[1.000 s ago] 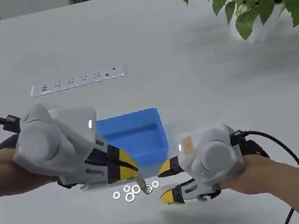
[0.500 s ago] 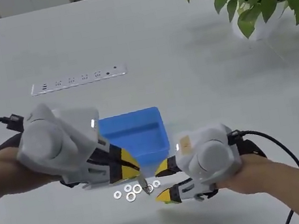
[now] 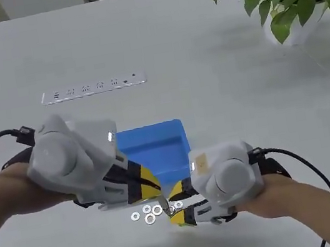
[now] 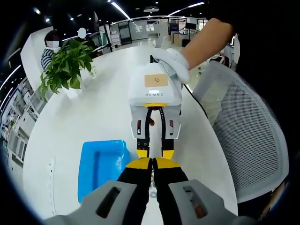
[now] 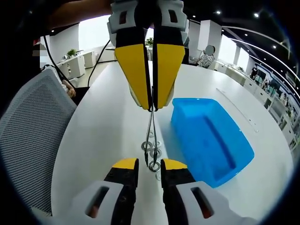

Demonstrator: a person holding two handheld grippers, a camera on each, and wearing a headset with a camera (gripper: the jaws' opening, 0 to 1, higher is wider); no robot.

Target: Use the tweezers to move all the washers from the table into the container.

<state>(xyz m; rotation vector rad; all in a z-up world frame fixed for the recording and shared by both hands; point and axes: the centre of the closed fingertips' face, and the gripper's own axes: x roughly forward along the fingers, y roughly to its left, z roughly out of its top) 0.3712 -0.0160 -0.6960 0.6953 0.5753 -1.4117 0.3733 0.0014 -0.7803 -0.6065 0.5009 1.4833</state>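
Gleaming flat metal washers (image 3: 148,214), slim tweezers (image 5: 151,136), smooth blue rectangular container (image 3: 150,128).

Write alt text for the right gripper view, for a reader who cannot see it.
From the top hangs the left gripper, its yellow jaws shut on thin metal tweezers whose tips reach down to small silver washers on the white table. The right gripper has its own yellow-tipped jaws rising from below, slightly apart; a blue plastic container sits to the right.
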